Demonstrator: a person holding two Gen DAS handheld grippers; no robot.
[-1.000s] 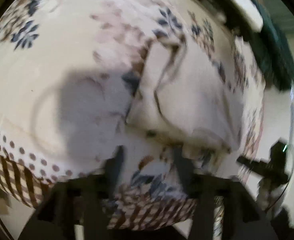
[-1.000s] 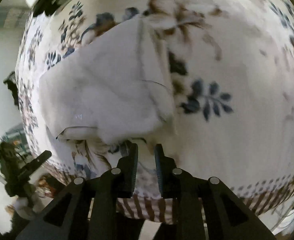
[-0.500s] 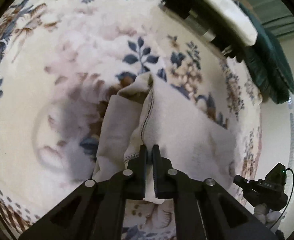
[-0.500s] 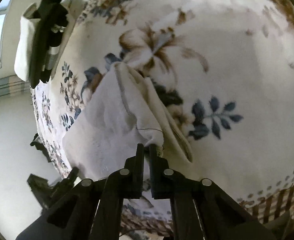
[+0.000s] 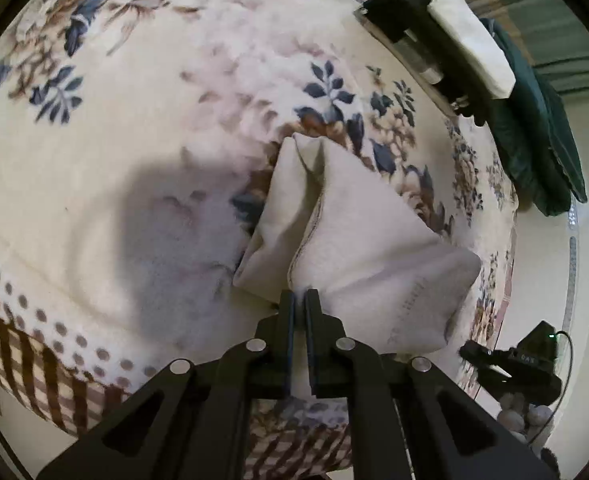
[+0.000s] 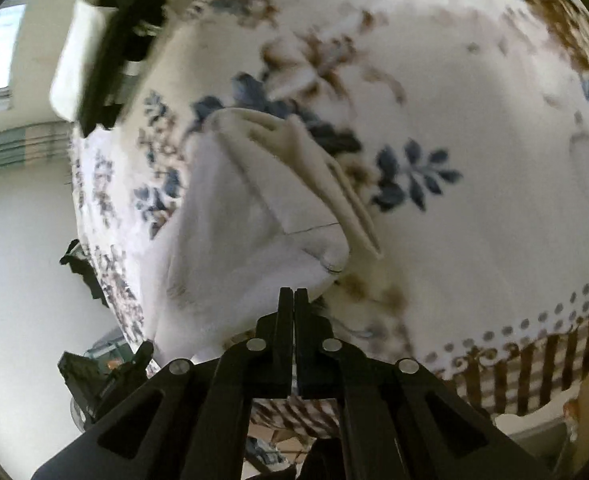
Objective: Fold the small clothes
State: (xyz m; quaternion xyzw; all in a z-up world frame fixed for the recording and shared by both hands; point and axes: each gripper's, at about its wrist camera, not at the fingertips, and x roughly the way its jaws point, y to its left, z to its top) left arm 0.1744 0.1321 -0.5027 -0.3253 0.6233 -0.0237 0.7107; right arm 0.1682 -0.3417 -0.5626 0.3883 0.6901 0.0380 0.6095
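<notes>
Gripping: black left gripper (image 5: 300, 300) & black right gripper (image 6: 293, 298), both pinching cloth edge
Cloth: small cream fleecy stitched-hem garment (image 5: 358, 248) (image 6: 230, 240), peaked in 2 folds
Under: plush floral blanket (image 5: 134, 128) (image 6: 474, 160)

The right gripper (image 6: 293, 300) has its jaws pressed together on the near edge of a white cloth (image 6: 230, 224), which rises toward 11 o'clock over the floral blanket (image 6: 474, 120). At 10 o'clock a blurred black-and-white object (image 6: 102, 48) sits on the blanket's far side
</notes>
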